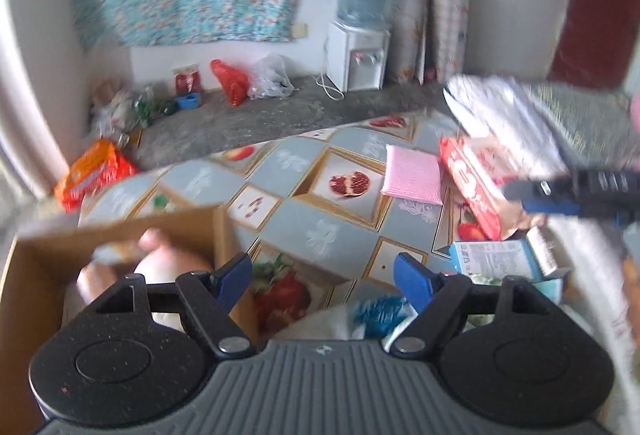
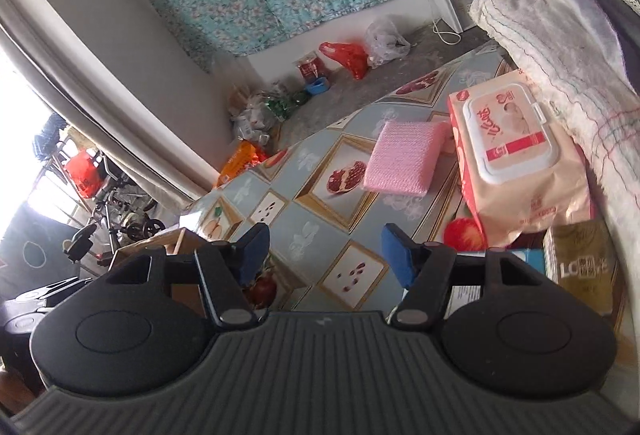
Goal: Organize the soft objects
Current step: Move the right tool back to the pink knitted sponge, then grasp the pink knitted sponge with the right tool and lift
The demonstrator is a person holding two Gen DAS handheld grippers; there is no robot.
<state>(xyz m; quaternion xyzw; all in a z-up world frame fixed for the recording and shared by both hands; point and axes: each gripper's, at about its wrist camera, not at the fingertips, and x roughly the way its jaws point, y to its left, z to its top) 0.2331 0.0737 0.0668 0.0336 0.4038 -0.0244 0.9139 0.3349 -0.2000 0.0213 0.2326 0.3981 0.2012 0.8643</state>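
My left gripper (image 1: 324, 275) hangs open and empty over the fruit-patterned tablecloth (image 1: 320, 219), just right of an open cardboard box (image 1: 36, 267). A pale pinkish soft thing (image 1: 168, 263) lies inside the box, blurred. My right gripper (image 2: 324, 255) is open and empty too, above the tablecloth (image 2: 344, 219). Ahead of it lie a pink knitted pad (image 2: 404, 159) and a pack of wet wipes (image 2: 516, 155). A folded white blanket (image 2: 552, 55) lies to their right. In the left wrist view the pink pad (image 1: 412, 175) and the wipes pack (image 1: 476, 179) sit at mid right.
A blue-and-white carton (image 1: 492, 259) and a crumpled blue bag (image 1: 376, 311) lie near the left gripper. A gold box (image 2: 584, 267) stands under the wipes. On the floor beyond are an orange pack (image 1: 96, 171), plastic bags (image 1: 268, 75) and a water dispenser (image 1: 356, 55).
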